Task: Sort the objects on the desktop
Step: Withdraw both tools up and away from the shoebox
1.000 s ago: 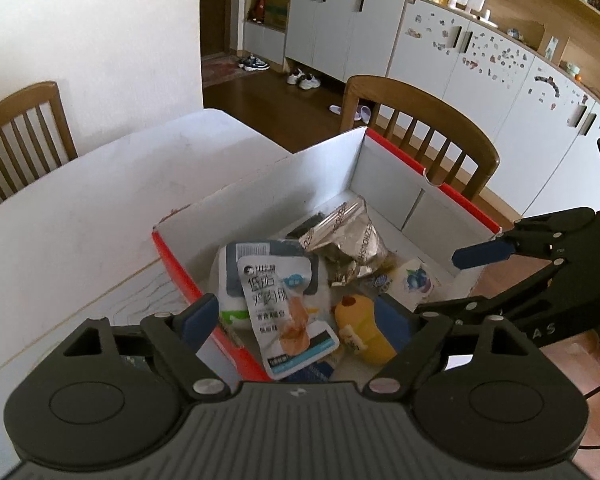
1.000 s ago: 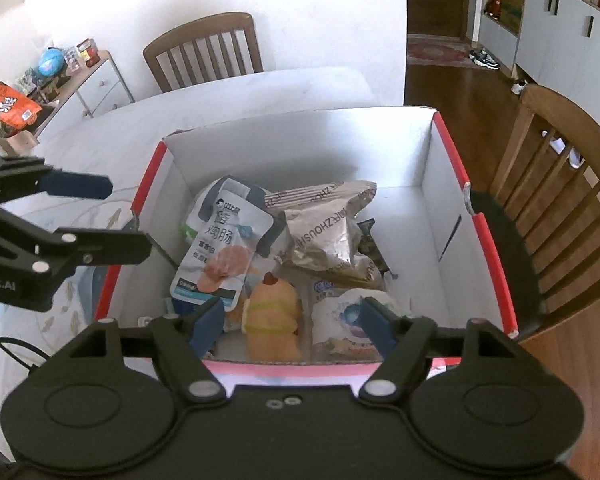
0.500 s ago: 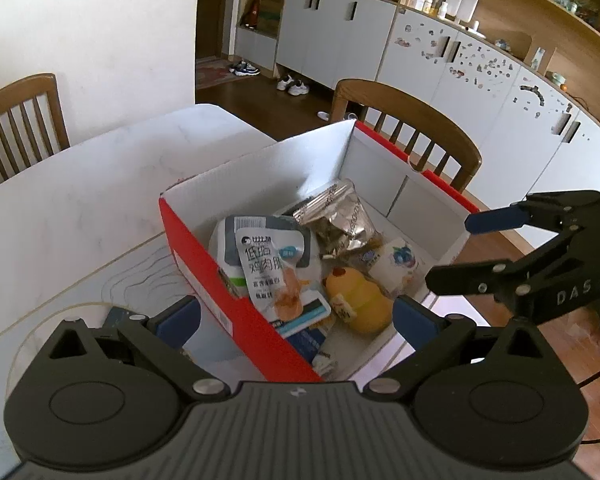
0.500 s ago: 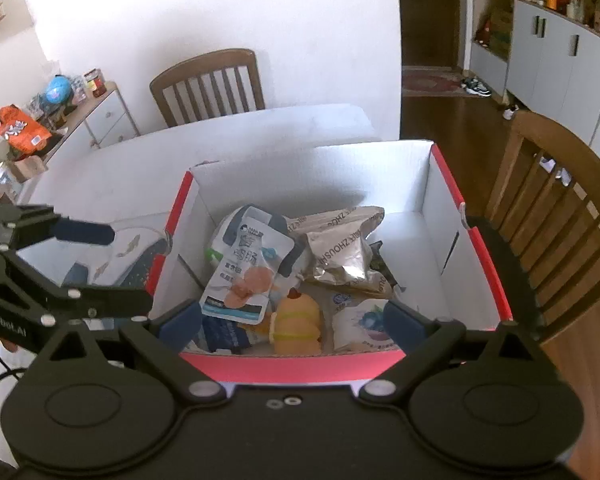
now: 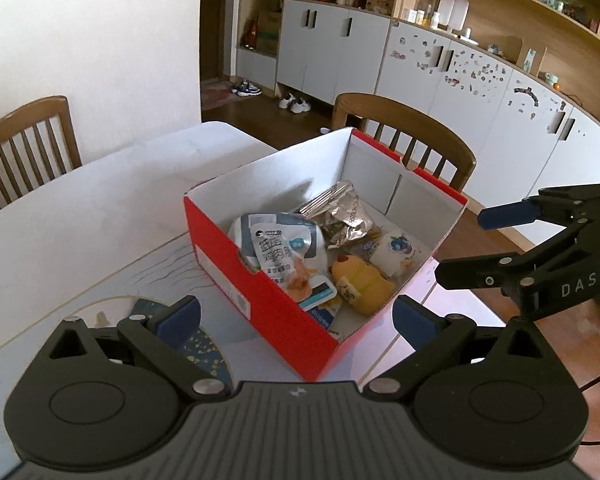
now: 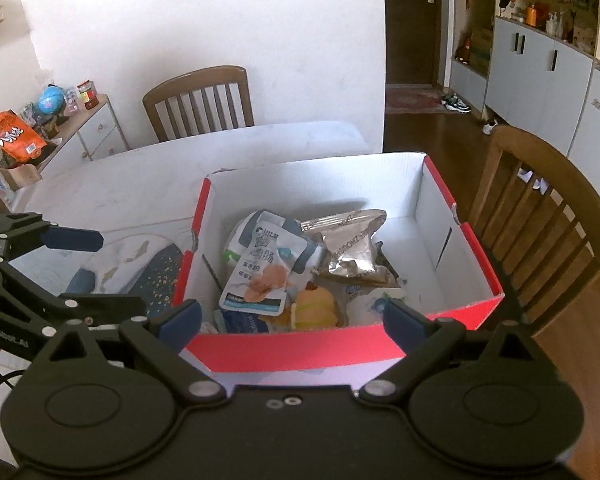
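A red cardboard box [image 5: 260, 292] with white inner walls stands on the white table [image 5: 80, 208]. In it lie a white and blue snack pouch [image 5: 278, 252], a silver foil bag [image 5: 340, 216], a yellow soft toy [image 5: 360, 280] and a small white cup [image 5: 396, 252]. My left gripper [image 5: 296, 316] hangs open before the box's near corner, nothing between its fingers. My right gripper [image 6: 292, 322] is open too, above the box's [image 6: 296, 348] near wall and empty. Each shows in the other's view: the right gripper [image 5: 472, 244] to the right of the box, the left gripper [image 6: 96, 272] to its left.
A patterned blue and white placemat [image 6: 140, 268] lies on the table left of the box. Wooden chairs [image 5: 404, 128] [image 6: 204, 96] stand at the table's far sides. A sideboard with an orange bag [image 6: 16, 136] is at the far left. Cabinets line the far wall.
Both grippers have drawn back from over the box and their jaws have spread wider. The box now sits farther off in both views; its contents lie as before.
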Demonstrator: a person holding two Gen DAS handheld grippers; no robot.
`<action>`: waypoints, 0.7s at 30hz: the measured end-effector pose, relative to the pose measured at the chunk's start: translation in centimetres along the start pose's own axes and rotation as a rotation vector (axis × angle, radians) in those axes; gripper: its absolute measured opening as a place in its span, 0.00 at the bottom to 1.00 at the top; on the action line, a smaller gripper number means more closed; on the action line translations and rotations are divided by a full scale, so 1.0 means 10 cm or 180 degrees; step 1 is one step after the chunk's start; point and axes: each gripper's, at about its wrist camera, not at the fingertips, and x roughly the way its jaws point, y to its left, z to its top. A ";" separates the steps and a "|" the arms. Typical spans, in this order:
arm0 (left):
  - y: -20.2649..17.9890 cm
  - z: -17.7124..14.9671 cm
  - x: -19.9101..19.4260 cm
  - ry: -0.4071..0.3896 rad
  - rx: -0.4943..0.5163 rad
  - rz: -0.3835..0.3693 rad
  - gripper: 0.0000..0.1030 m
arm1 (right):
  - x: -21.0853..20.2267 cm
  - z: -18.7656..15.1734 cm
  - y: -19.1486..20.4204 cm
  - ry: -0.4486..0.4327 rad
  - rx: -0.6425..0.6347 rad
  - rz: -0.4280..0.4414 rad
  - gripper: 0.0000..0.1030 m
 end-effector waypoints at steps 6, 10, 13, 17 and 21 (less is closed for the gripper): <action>-0.01 -0.08 -0.07 0.0022 0.0076 0.0088 1.00 | -0.03 -0.09 0.11 0.0006 0.0030 -0.0018 0.95; -0.01 -0.15 -0.08 0.0081 0.0064 0.0070 1.00 | -0.04 -0.16 0.15 0.0024 0.0061 -0.0039 0.95; -0.01 -0.19 -0.07 0.0132 0.0071 0.0075 1.00 | -0.05 -0.21 0.16 0.0033 0.0096 -0.0060 0.95; -0.03 -0.23 -0.07 0.0165 0.0050 0.0067 1.00 | -0.08 -0.27 0.18 0.0035 0.0123 -0.0076 0.95; -0.05 -0.27 -0.07 0.0185 0.0045 0.0040 1.00 | -0.09 -0.32 0.19 0.0054 0.0146 -0.0086 0.95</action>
